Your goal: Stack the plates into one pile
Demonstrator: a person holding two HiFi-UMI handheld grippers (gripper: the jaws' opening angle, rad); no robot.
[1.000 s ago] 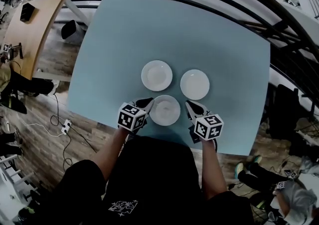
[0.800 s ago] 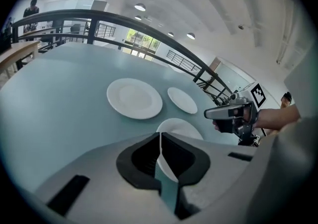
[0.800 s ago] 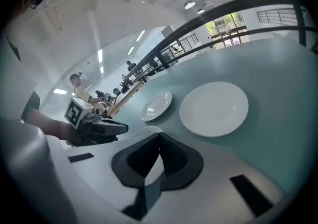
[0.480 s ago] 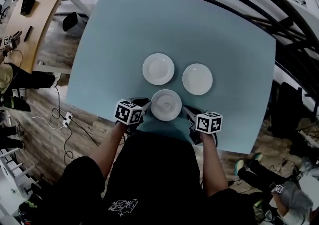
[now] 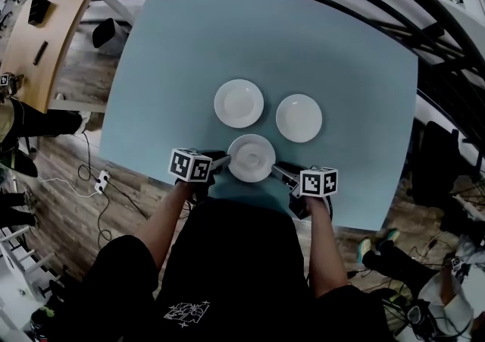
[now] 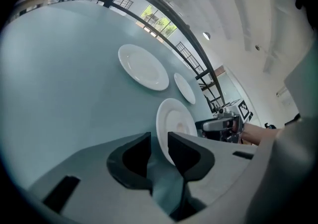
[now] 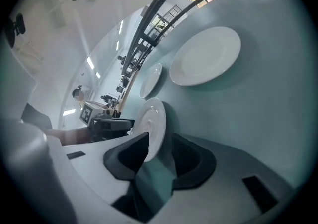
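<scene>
White, the near plate [image 5: 251, 157] lies at the lower middle of the head view, on the table [image 5: 341, 45]. The left gripper [image 5: 221, 159] and right gripper [image 5: 278, 172] have just been opening their jaws. Each pair stands half wide, with the plate's rim loose between. This looks like the grab step: next they should squeeze the rim, then lift the plate onto another plate [image 5: 239, 102].

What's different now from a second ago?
The left hand-held gripper and right hand-held gripper dipped to the nearest plate and have just been opening their jaws around its rim, not squeezing. That plate and the two far plates stayed put on the table.
</scene>
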